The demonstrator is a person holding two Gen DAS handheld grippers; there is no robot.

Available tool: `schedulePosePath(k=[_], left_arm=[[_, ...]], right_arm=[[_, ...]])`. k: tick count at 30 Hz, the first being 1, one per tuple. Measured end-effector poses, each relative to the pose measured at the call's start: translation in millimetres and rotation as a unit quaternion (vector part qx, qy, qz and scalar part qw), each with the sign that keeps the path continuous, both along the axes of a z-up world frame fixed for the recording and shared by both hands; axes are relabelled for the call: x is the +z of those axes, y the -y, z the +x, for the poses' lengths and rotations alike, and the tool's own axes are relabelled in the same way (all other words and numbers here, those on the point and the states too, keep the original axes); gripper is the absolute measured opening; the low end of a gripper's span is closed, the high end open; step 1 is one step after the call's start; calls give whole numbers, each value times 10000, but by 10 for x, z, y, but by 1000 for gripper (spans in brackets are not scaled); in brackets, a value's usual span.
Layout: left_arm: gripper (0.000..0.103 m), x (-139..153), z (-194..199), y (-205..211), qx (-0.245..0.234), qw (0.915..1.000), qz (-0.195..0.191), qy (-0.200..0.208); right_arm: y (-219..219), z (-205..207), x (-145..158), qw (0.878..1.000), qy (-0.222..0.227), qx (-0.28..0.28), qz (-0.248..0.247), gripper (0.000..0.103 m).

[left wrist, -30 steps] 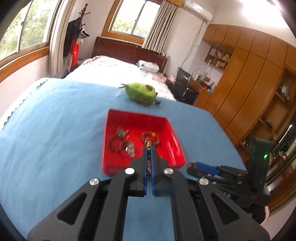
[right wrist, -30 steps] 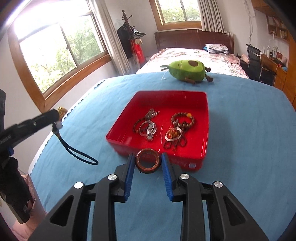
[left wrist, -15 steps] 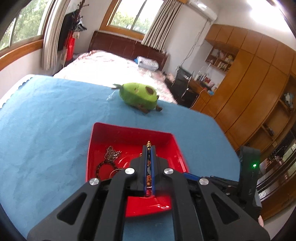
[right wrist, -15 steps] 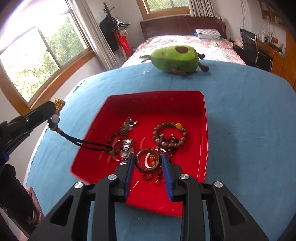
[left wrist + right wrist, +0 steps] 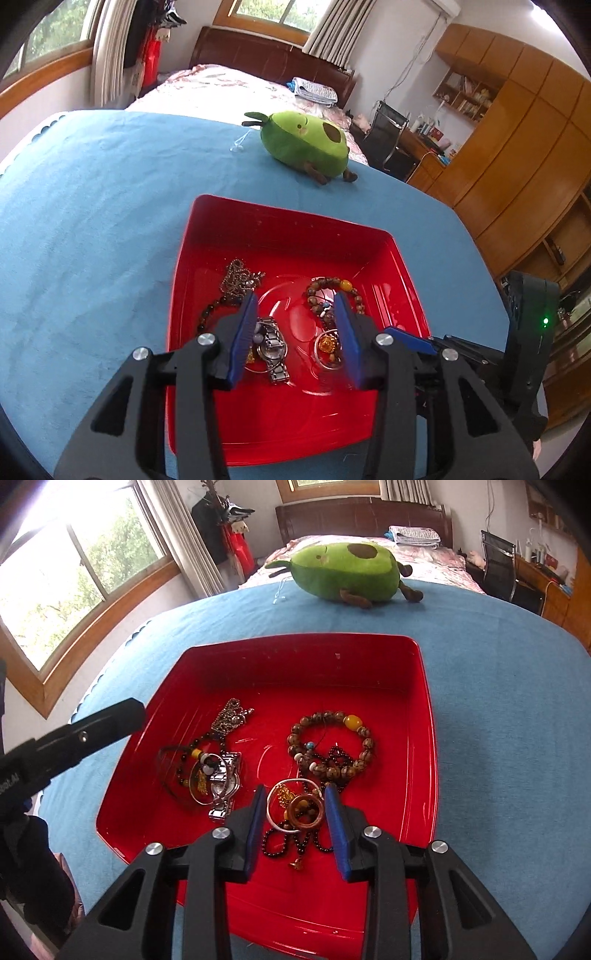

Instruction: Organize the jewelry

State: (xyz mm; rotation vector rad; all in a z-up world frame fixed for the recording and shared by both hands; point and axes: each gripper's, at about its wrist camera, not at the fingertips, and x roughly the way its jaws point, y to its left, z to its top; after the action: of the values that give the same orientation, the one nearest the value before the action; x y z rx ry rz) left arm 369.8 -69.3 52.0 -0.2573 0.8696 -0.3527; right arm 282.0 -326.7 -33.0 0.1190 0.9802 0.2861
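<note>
Red plastic fills the middle of both views: the tray point(image 5: 424, 716) on my blue cloth point(image 5: 498, 738) holds all the jewelry. Low in the centre of the right wrist view, the brown wooden ring point(image 5: 305, 811) lies on the tray floor between the blue pads of my right gripper point(image 5: 295, 805), ringed by a thin silver bangle point(image 5: 275, 821); the pads stand just beside it and I cannot tell whether they touch it. My left gripper point(image 5: 295, 314) has just been opening, its jaws now well apart with nothing clamped, poised over the silver watch point(image 5: 273, 341) in the lower centre of the left wrist view. A brown bead bracelet point(image 5: 330, 746) with one yellow bead sits right of centre, a metal chain point(image 5: 231, 714) to its left. Beyond the tray's far edge, a green avocado plush point(image 5: 347, 574) rests on the cloth at the top of the frame.
</note>
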Motion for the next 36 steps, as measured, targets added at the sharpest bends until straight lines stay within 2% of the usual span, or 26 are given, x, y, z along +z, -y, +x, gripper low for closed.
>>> schedulePosePath(k=[9,13,18,20,22,24,27,36], left_arm=[[42,182,-257,-83,81,9997,86,200],[52,256,-467,-161,170,9989,264,358],[74,299,-719,-246,278,9979,466,350],[78,310,-816,-268,295,9973,555,374],[83,307,-919,-287,332,9961,699,432],[92,321,-1026,-281,363,9945,828,534],[92,307,-1144,-271,426,9926,1017,513],[94,223,-1307,-315,477,9906,1230,373]], right_arm=[[63,-265,250,9993,361,-34,38,33],[108,-457,392,9984,559,-74,106,35],[130,-698,499,9972,726,-102,167,52],[116,-800,527,9969,770,-73,136,63],[98,-881,542,9968,799,-65,65,86],[92,-937,547,9967,800,-132,17,96],[102,-1009,554,9972,715,-221,-89,99],[114,-1109,474,9982,441,-314,-243,99]])
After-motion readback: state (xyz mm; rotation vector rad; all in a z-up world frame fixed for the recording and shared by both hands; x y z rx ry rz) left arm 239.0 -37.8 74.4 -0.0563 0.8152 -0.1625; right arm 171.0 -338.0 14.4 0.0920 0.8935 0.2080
